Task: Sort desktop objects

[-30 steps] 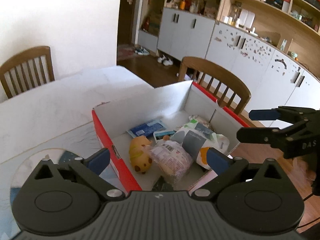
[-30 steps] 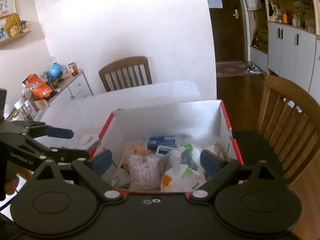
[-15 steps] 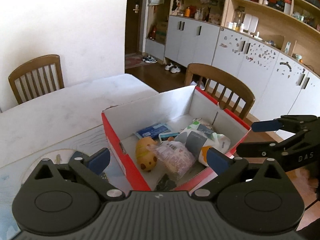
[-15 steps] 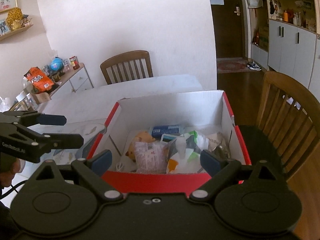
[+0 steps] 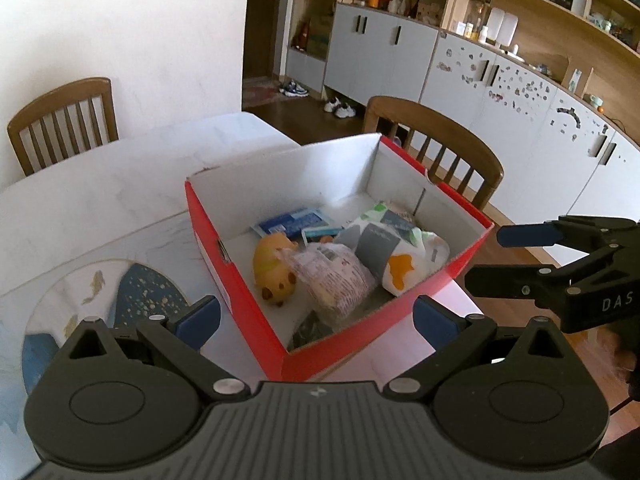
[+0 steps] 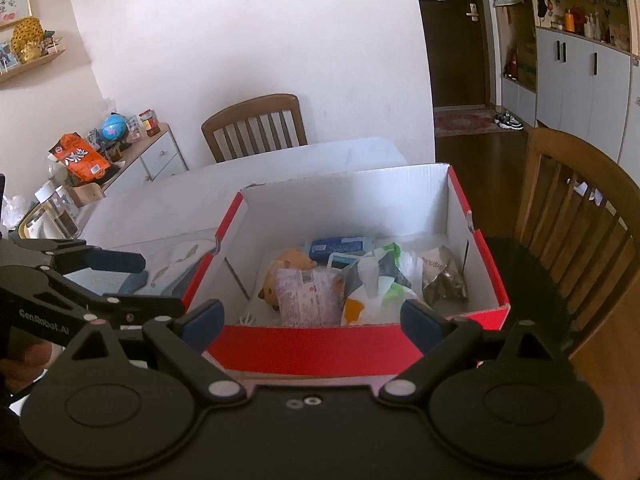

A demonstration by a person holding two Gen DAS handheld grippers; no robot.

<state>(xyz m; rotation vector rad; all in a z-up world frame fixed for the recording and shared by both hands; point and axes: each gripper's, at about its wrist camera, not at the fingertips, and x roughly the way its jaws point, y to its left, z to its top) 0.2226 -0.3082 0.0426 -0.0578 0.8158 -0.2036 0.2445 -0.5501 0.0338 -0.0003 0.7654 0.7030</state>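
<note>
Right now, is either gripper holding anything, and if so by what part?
Nothing is held. The left gripper and right gripper are both open and empty, short of the red box.

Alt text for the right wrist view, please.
An open red box on a white table holds a yellow plush toy, snack packets and a blue pack. The right gripper hangs open before it, empty.

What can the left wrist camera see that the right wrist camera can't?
Only the left wrist view shows the long shelf wall and the right claw, open. Only the right wrist view shows the side cabinet with a globe, an orange bag, and the left claw, open. Both show the red box holding the yellow toy and packets.
</note>
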